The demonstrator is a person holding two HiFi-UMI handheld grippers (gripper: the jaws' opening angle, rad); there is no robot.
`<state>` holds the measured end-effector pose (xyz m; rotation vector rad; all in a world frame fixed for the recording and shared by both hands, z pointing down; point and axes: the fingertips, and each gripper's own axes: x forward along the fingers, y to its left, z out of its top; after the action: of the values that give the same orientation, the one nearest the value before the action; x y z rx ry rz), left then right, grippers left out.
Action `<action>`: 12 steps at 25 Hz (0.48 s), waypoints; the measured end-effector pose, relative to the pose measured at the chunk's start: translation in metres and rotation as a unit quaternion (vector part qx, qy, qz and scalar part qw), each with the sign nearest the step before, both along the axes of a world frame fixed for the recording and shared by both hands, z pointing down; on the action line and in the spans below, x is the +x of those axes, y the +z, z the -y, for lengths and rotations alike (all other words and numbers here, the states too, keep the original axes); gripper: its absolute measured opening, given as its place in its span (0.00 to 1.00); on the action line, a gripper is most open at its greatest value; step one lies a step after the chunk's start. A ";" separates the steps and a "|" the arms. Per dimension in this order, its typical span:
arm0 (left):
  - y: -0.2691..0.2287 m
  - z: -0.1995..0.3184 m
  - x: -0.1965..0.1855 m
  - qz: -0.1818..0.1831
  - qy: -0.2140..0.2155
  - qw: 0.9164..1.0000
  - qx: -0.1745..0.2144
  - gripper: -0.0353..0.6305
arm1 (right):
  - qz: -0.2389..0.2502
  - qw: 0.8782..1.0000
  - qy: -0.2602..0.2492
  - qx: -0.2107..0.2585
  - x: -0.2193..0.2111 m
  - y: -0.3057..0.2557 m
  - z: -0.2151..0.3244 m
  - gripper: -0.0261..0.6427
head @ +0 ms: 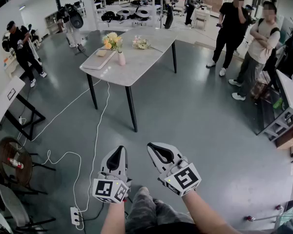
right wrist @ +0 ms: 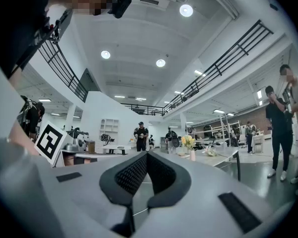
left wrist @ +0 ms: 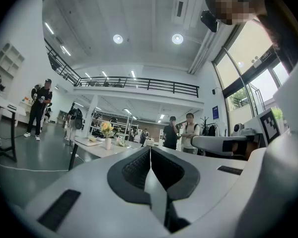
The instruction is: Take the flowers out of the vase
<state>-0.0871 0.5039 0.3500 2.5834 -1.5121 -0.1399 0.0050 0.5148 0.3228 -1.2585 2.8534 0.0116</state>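
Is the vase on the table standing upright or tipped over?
Upright. The vase stands on its base on the table, with the yellow flowers rising out of its top.

Nothing legible
I can't read the blue wall sign (left wrist: 215, 112), too small; my right cube (head: 184, 178) bears only a square pattern.

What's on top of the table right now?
On the table: a white vase holding yellow flowers, a flat pale tray beside it, and a loose bunch of flowers lying farther back. The vase's inside is hidden.
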 end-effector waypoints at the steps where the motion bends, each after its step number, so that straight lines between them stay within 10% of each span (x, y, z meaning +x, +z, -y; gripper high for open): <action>1: 0.000 0.003 0.001 0.001 0.001 1.000 0.000 0.07 | 0.000 1.000 0.001 0.001 0.000 0.000 0.002 0.07; 12: 0.008 0.063 0.010 0.006 0.012 1.000 -0.003 0.07 | -0.007 1.000 0.004 0.000 -0.002 0.006 0.060 0.07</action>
<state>-0.0771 0.4408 0.3575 2.6012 -1.4822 -0.1158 0.0026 0.4549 0.3284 -1.2752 2.8599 0.0200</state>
